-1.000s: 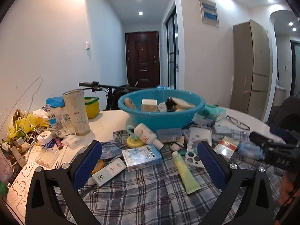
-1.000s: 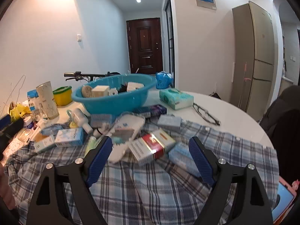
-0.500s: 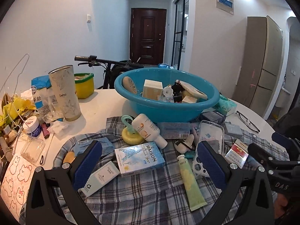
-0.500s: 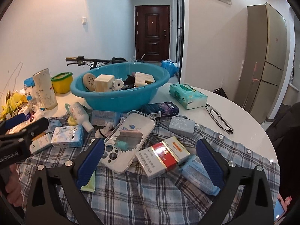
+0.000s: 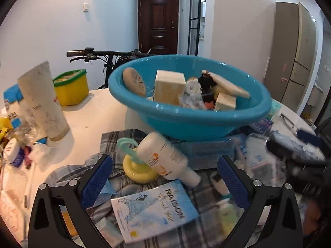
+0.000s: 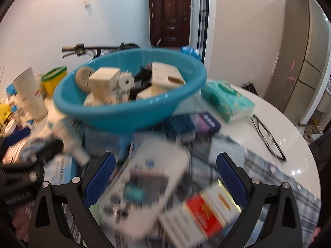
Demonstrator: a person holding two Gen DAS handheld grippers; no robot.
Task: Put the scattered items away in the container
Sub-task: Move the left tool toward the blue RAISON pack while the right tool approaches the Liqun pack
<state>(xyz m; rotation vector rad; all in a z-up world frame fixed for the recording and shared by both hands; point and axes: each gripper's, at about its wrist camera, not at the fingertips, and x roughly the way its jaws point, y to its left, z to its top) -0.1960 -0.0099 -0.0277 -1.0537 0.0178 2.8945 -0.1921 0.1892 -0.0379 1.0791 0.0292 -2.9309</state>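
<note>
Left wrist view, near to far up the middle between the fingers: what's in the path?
RAISON box → white bottle → blue basin → bike handlebar → dark door.

Teal basin (image 5: 186,124), yellow tub (image 5: 71,91), grey plaid cloth (image 5: 115,142), blue-padded tongs (image 5: 165,179).

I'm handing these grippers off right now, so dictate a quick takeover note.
Left hand-held gripper: open, empty, over the white bottle and blue box.
Right hand-held gripper: open, empty, over the clear phone case.
Done: several boxes and small items already lie in the teal basin.
Left: bottle, blue box, phone case, red-and-white pack and other clutter on the plaid cloth.
</note>
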